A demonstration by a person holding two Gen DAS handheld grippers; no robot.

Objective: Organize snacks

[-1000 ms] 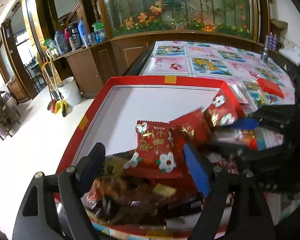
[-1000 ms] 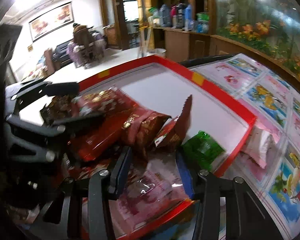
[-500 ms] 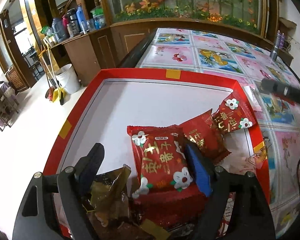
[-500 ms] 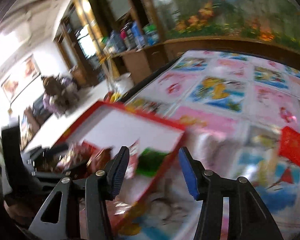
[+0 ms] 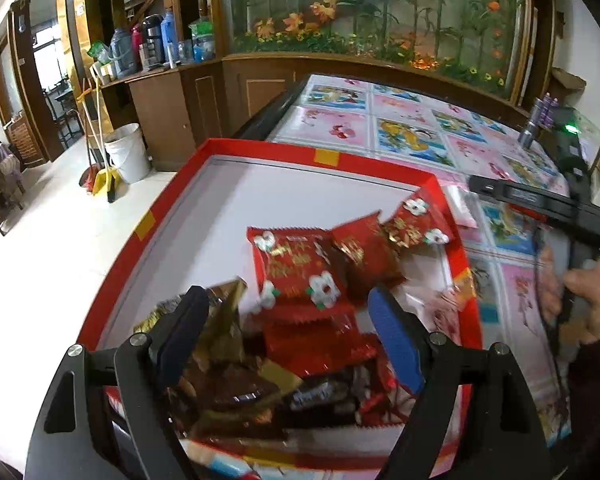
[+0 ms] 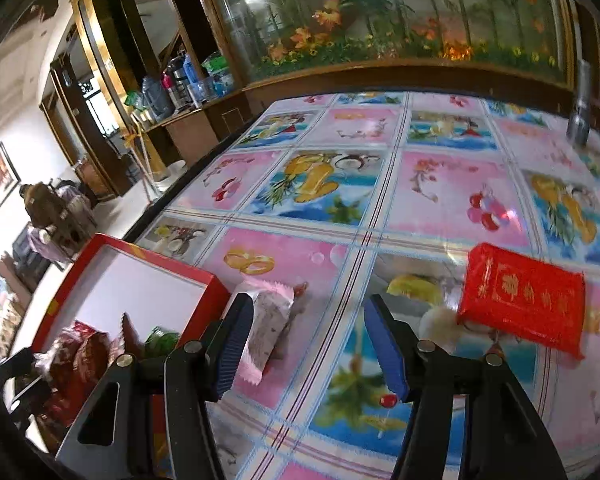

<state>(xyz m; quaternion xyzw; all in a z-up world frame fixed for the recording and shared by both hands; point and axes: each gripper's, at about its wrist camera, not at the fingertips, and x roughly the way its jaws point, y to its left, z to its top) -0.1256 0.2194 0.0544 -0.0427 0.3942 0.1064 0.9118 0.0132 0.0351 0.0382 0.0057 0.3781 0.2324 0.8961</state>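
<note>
Right gripper (image 6: 308, 344) has swung off the red box (image 6: 216, 280) since a second ago and now points out over the bench (image 6: 440, 184); its view then was full of packets in the box. Left gripper (image 5: 288, 340) barely shifted, still over the snack pile.

Bench: covered by a cloth of pink and blue picture squares. Red box sits at its near-left edge, white floor, far half bare, snacks heaped at the near end.

Loose on the bench: a flat red packet (image 6: 524, 300) with gold print, right of the right gripper and apart from it; a pink-and-white packet (image 6: 268, 324) just outside the box wall, touching or just beside the gripper's left pad, can't tell which.

In the box: large red packet with white flowers (image 5: 296, 268), two smaller red ones (image 5: 364, 252) beside it, brown and gold wrappers (image 5: 220, 320) near the left pad, a green packet (image 6: 162, 338) by the right wall.

Left gripper: spread wide, above the pile, pinching nothing. Right gripper: jaws opening, only cloth between them.
</note>
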